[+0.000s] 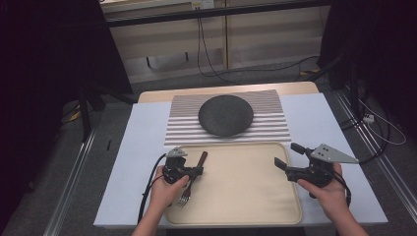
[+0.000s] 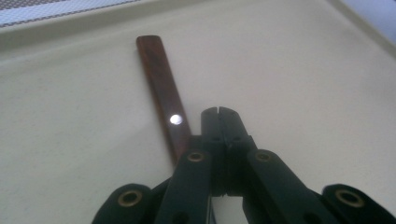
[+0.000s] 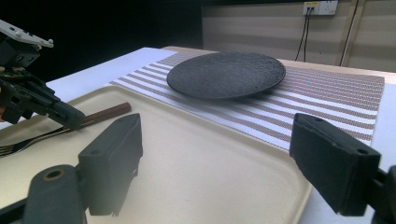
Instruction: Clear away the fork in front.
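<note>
White-covered desk (image 1: 147,142), beige tray (image 1: 246,196) near front edge. Fork (image 2: 161,79) flat in tray's left part, brown handle just left of left tool (image 2: 218,112), pressed together, empty. Right tool (image 3: 215,158) spread, empty. No legible writing.

A pale wooden table (image 1: 300,88) draped with a white sheet (image 1: 314,123) stands on grey carpeted floor (image 1: 54,167), facing a beige panelled wall (image 1: 265,34) with a white power socket (image 3: 320,7) and dangling black cables (image 1: 201,44), dark curtains (image 1: 44,59) flanking both sides.
</note>
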Tool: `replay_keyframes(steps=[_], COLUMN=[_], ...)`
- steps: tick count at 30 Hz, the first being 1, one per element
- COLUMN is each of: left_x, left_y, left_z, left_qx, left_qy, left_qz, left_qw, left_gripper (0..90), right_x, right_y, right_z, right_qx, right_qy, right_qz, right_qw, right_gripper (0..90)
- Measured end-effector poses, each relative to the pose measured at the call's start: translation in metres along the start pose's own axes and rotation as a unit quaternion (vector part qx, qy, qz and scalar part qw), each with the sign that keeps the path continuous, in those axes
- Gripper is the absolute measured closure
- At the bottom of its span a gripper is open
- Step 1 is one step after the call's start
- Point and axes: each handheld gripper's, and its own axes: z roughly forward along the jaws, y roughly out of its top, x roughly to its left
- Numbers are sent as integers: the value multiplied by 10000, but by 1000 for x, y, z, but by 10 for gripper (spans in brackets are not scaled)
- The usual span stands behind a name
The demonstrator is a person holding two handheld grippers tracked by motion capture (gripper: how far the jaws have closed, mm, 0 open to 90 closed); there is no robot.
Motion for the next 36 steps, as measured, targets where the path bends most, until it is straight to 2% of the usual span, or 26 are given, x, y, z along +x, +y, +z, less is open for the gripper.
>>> replay_keyframes(steps=[3,9,15,22,25,27,28,33,36], left_x=[0,3,5,9,9,9,9,9,9], left_y=[0,0,-1,-2,-2,0,1,3,3], left_z=[-1,-2,-7,-13,-14,-12,-11,1,-1], left_qx=[41,-38,-8,-107,-126,-269,-276,31,66], left_qy=[46,117,188,260,207,32,22,153,236], left_qz=[27,-97,-123,-189,-210,-240,-252,-251,-283], left_qw=[10000,9999,9997,9994,9995,9993,9993,9996,9993], left_gripper=[900,900,900,900,900,900,900,900,900], right_x=[0,-1,-1,-1,-1,-2,-3,-2,-1], right_y=[0,-1,-3,-3,-2,-2,-2,-3,-4], right_z=[-1,-3,-4,-3,-3,-4,-4,-2,-1], right_qx=[-11,-6,38,43,34,11,11,59,77], right_qy=[-21,-65,-62,-64,-75,-88,-107,-103,-77], right_qz=[-17,2,-27,-8,2,25,15,34,-4], right_qw=[10000,10000,10000,10000,10000,10000,9999,9999,9999], right_gripper=[175,175,175,175,175,175,175,175,175])
